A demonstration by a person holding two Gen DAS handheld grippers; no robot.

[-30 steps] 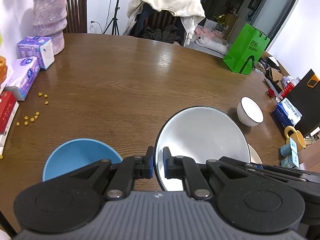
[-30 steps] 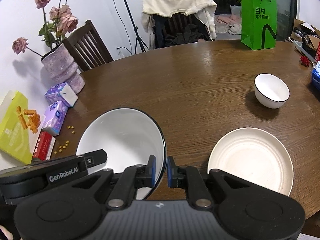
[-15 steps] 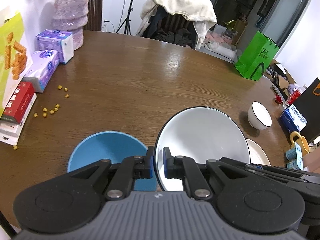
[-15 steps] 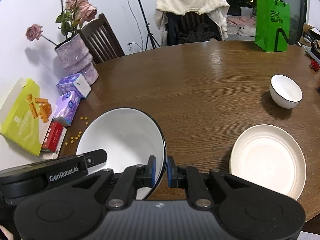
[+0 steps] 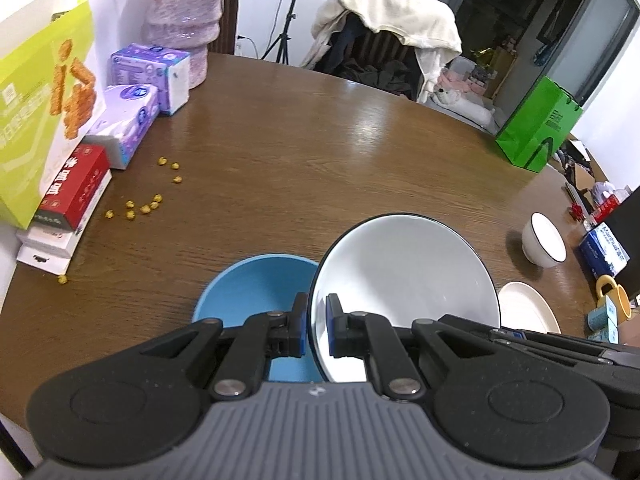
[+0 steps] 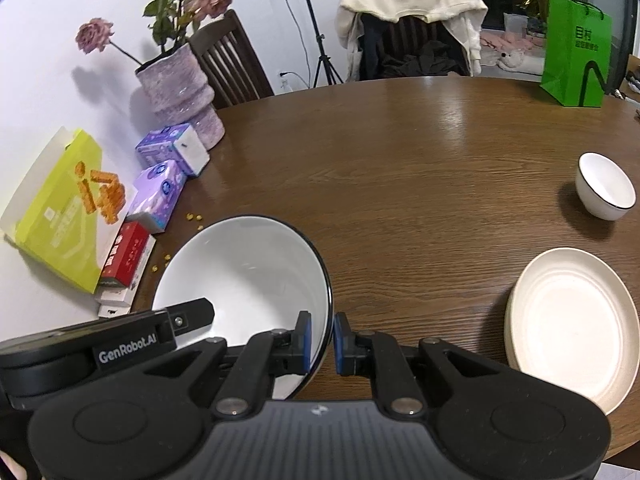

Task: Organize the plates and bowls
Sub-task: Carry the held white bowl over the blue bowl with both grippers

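A large white bowl with a black rim [image 5: 404, 276] [image 6: 240, 280] hangs above the brown table, held by both grippers. My left gripper [image 5: 317, 320] is shut on its left rim and my right gripper [image 6: 320, 340] is shut on its right rim. A blue bowl [image 5: 252, 292] sits on the table just below and left of the white bowl, partly hidden by the left fingers. To the right lie a cream plate [image 5: 528, 312] [image 6: 572, 320] and a small white bowl [image 5: 544, 240] [image 6: 606, 186].
Along the left edge stand a purple vase [image 6: 180, 96], tissue packs [image 5: 132, 120], a yellow-green snack box [image 5: 36, 104], a red box [image 5: 76, 188] and scattered yellow pellets [image 5: 148, 200]. A green bag [image 6: 576, 52] stands at the back right. A yellow mug [image 5: 612, 296] is at the far right.
Both grippers have carried the white bowl leftward across the table. The blue bowl now lies right beside and under its left rim; the cream plate and small bowl have slid toward the right.
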